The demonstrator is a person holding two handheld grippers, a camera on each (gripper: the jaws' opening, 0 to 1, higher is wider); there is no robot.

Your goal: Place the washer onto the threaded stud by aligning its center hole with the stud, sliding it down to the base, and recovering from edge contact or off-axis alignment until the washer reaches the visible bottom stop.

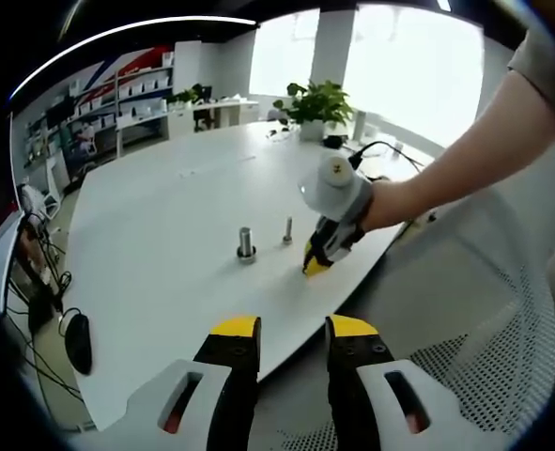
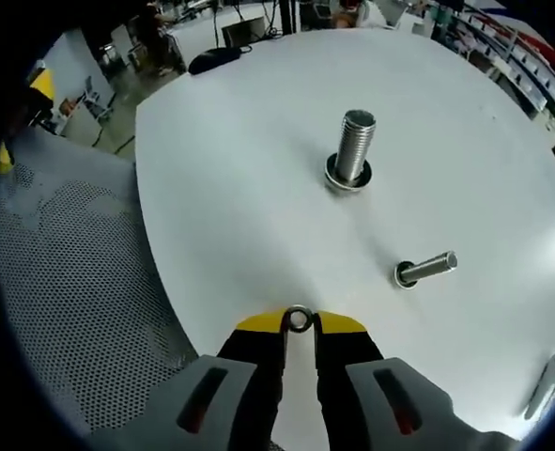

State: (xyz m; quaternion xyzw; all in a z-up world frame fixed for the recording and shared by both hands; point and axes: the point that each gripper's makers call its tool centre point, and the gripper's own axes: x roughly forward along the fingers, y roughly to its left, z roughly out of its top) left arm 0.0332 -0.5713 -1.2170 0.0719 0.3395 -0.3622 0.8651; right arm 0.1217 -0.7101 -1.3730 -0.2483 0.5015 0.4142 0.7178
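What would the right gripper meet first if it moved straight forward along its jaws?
Probably the bare white round table. The right gripper, shut on a small metal washer, points left of the large upright threaded stud; depth is unclear.

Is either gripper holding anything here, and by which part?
The right gripper pinches the washer by opposite edges of its rim, hole exposed. The left gripper is open and holds nothing.
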